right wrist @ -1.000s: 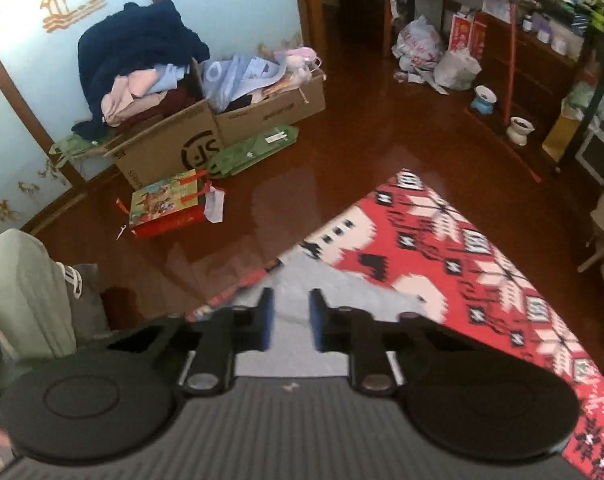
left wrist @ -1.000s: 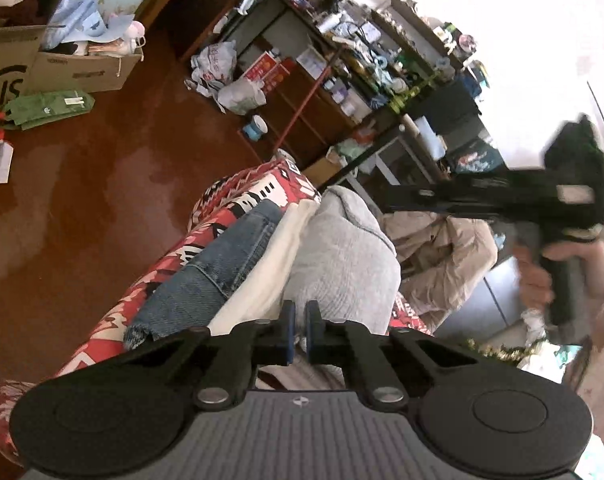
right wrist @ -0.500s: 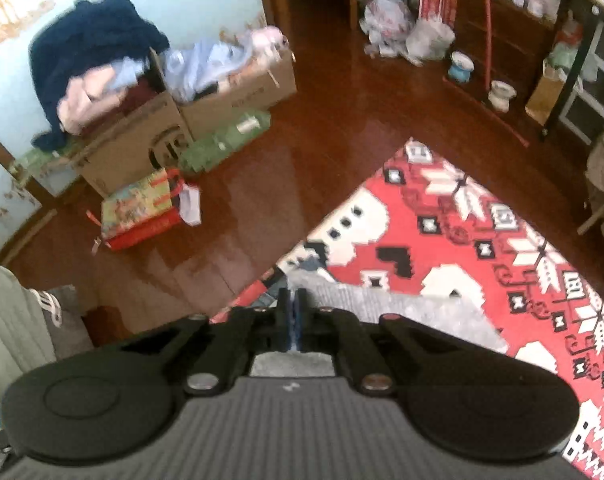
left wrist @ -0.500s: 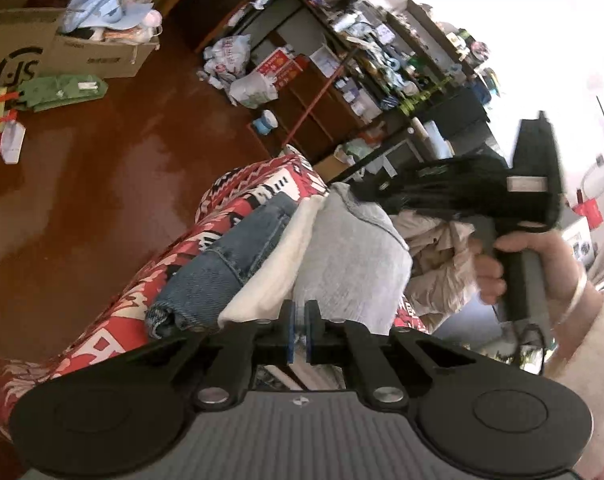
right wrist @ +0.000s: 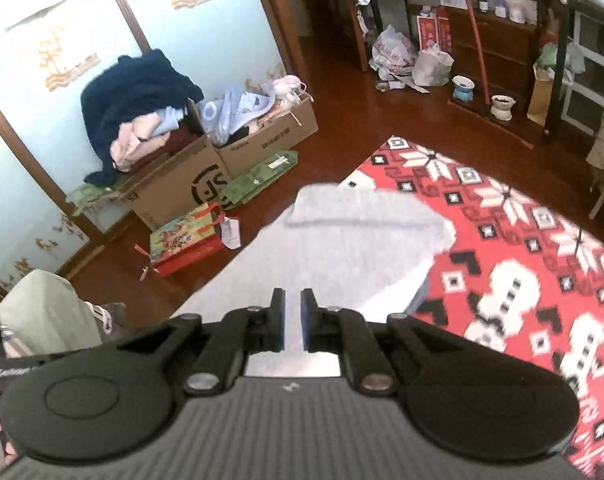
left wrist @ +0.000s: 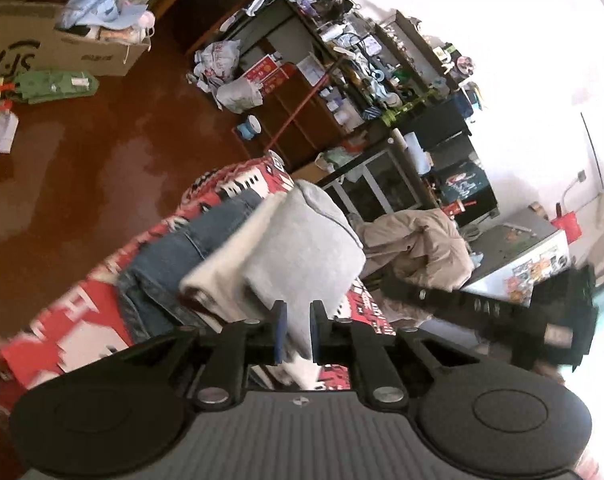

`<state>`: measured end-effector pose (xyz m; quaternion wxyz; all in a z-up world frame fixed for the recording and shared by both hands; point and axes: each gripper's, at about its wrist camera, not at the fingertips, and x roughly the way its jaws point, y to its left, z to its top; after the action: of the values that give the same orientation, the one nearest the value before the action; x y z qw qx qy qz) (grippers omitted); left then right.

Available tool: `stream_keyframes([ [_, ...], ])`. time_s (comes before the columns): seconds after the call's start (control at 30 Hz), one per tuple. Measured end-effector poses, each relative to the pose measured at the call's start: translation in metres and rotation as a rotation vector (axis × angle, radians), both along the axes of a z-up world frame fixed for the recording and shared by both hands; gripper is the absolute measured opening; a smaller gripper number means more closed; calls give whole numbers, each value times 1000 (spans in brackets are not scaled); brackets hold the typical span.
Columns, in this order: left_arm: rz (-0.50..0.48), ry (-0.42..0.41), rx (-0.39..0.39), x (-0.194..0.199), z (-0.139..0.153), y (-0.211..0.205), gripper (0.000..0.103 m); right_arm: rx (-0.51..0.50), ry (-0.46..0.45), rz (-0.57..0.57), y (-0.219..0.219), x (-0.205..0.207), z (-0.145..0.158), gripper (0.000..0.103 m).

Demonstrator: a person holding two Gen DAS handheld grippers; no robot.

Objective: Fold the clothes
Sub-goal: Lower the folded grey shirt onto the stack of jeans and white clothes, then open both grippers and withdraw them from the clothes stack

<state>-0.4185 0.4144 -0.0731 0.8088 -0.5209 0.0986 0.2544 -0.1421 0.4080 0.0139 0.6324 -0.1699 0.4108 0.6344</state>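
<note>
Both sets of jaws are opening a little after being pinched shut half a second ago. The left gripper [left wrist: 294, 330] is standing narrowly apart, with the gray garment [left wrist: 302, 256] behind the gap at mid-frame. The right gripper [right wrist: 292, 318] is likewise narrow, now over the gray garment [right wrist: 353, 248], which is spreading wider across centre frame on the red cloth [right wrist: 521, 240].

A: Which surface carries the clothes?

B: A red patterned cloth [right wrist: 513, 240] with white and black motifs, spread over a raised surface above the dark wooden floor [right wrist: 341, 92].

A: What lies directly on the cloth?

B: Folded blue jeans [left wrist: 182, 256] lie nearest its floor-side edge. A folded cream garment [left wrist: 230, 256] rests against them, and a folded grey garment [left wrist: 302, 252] lies beyond the cream one.
</note>
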Motion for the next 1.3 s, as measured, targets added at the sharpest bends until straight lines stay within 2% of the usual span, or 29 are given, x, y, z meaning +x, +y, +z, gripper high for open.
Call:
stream_keyframes([
  [0.07,-1,-24,-33,8,-6,-5,13,20,3,-1,-18,-5,-5,10],
  [0.17,-1,-14,-32,26,-10,-11,28,51,-8,1,-38,-14,-14,17],
  [0.27,6,13,-28,41,-15,-16,28,59,7,-20,-47,-13,-26,17],
  [0.33,18,31,-25,47,-17,-17,17,60,32,-37,-54,-10,-32,18],
  [0.37,24,58,-12,50,-16,-17,2,63,45,-43,-58,-8,-35,18],
  [0.5,40,175,67,55,-10,-23,2,77,21,-49,-69,-8,-38,18],
  [0.67,19,249,113,56,-2,-32,2,76,-8,-54,-82,-10,-43,19],
  [0.83,5,356,189,55,14,-47,0,68,10,-88,-104,-10,-47,20],
  [0.93,-11,388,222,49,24,-58,2,66,9,-102,-120,-12,-45,20],
  [1.0,-9,420,248,45,31,-68,7,67,2,-109,-132,-18,-41,20],
  [1.03,-14,436,260,44,35,-73,9,68,-2,-114,-138,-21,-39,24],
  [1.07,-16,452,270,44,39,-78,18,68,-6,-119,-144,-24,-36,26],
  [1.1,-19,470,284,43,43,-83,30,70,-11,-123,-151,-27,-33,31],
  [1.23,-36,538,331,37,56,-104,41,81,-49,-157,-178,-45,-20,54],
  [1.27,-41,551,338,35,59,-110,46,88,-60,-166,-185,-50,-16,58],
  [1.3,-42,561,355,32,63,-116,52,91,-73,-176,-192,-54,-13,68],
])
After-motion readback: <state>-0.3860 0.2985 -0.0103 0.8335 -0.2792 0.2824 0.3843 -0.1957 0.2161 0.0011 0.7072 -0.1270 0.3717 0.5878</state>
